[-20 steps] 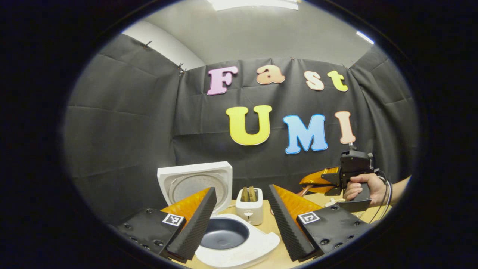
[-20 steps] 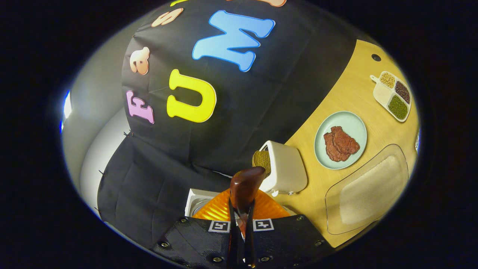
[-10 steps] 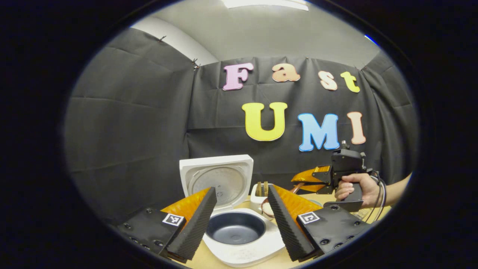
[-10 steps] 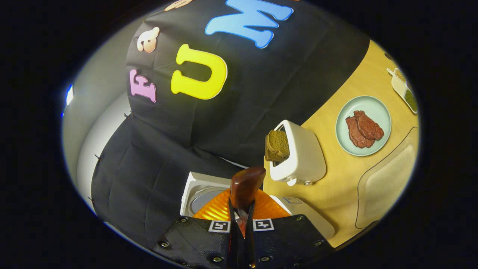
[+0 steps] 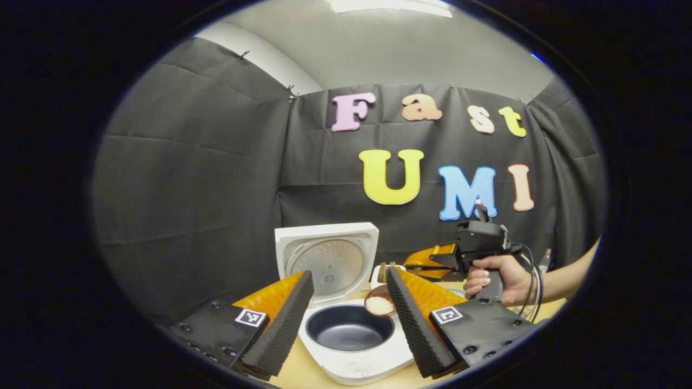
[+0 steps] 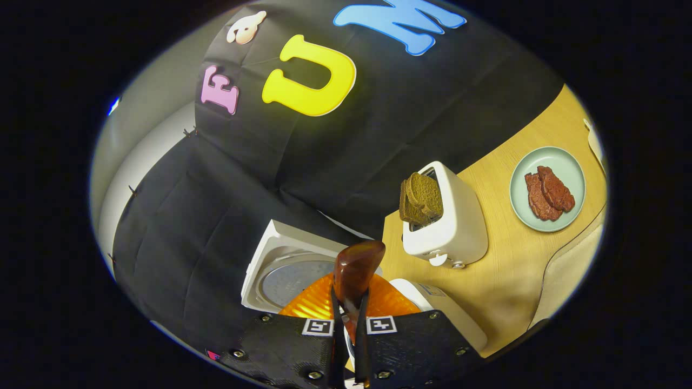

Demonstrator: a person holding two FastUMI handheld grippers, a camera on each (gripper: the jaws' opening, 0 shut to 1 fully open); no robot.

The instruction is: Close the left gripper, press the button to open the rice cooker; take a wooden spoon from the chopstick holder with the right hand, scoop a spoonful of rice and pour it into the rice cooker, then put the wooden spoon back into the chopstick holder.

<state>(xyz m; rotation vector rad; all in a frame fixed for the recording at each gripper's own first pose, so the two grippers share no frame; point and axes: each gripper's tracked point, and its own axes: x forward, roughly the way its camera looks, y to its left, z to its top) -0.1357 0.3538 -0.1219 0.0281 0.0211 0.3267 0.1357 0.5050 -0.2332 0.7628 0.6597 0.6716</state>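
The right tongs [image 6: 346,346], clamped on the wooden spoon [image 6: 354,270], are holding rice [image 5: 378,306] over the open rice cooker [image 5: 348,329] at the worktop's [image 6: 503,270] left edge. The left tongs [image 5: 348,319] are gaping wide. Next, probably tipping.

The left tool [image 5: 346,319], jaws spread, frames the open rice cooker [image 5: 351,335]; a spoon bowl of rice [image 5: 379,304] hangs above the pot's far rim, beside its right finger.

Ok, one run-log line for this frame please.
stage: carrying rice | white rice cooker: lid up | right claw: shut on brown wooden spoon, loaded, at pot's rim | left claw: open
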